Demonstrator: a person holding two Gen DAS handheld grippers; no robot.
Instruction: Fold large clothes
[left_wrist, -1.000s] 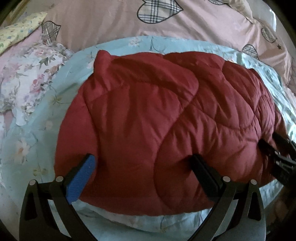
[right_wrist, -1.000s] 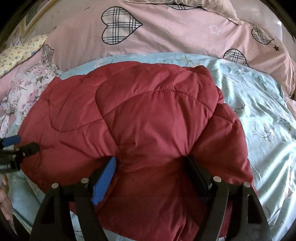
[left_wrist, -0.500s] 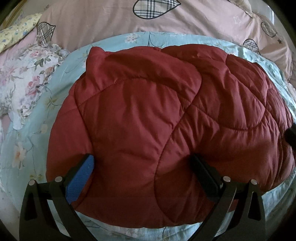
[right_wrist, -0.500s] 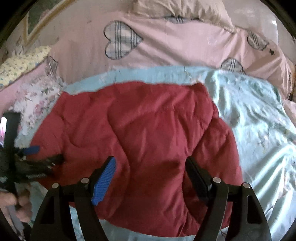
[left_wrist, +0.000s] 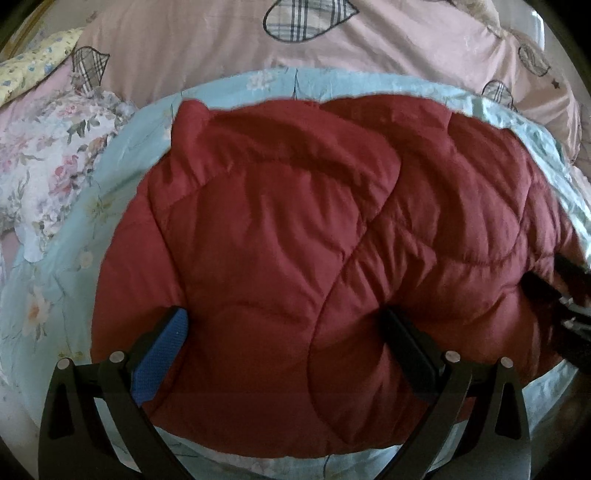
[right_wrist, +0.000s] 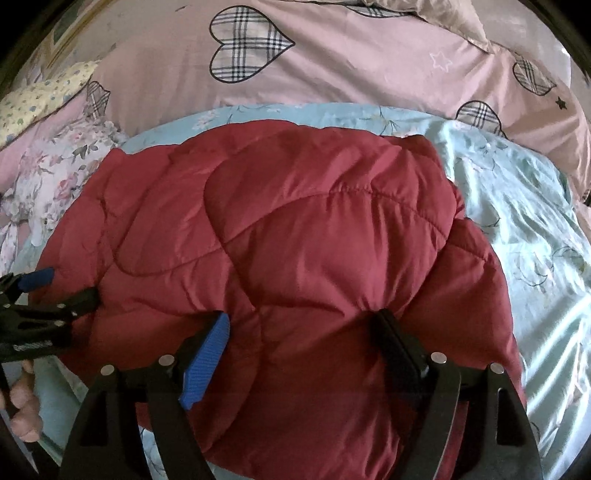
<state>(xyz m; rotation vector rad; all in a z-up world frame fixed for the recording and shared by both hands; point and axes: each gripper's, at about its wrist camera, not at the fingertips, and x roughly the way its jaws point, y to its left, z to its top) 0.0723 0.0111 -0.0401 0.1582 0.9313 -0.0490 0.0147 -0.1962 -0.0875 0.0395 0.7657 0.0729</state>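
While the left gripper (left_wrist: 284, 325) and right gripper (right_wrist: 299, 328) both hold their fingers spread wide, pressed into its near edge, the padded dark-red quilted jacket (left_wrist: 314, 240) lies bunched on the pale-blue floral bedsheet (right_wrist: 517, 206). Compared with half a second ago, the right gripper has dropped back close to the jacket. Behind lies a pink quilt with plaid hearts (right_wrist: 332, 74).

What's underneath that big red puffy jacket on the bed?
The red quilted jacket lies on a light blue floral sheet, which shows all around its edges. Whatever sits directly beneath the jacket's middle is covered and cannot be seen.
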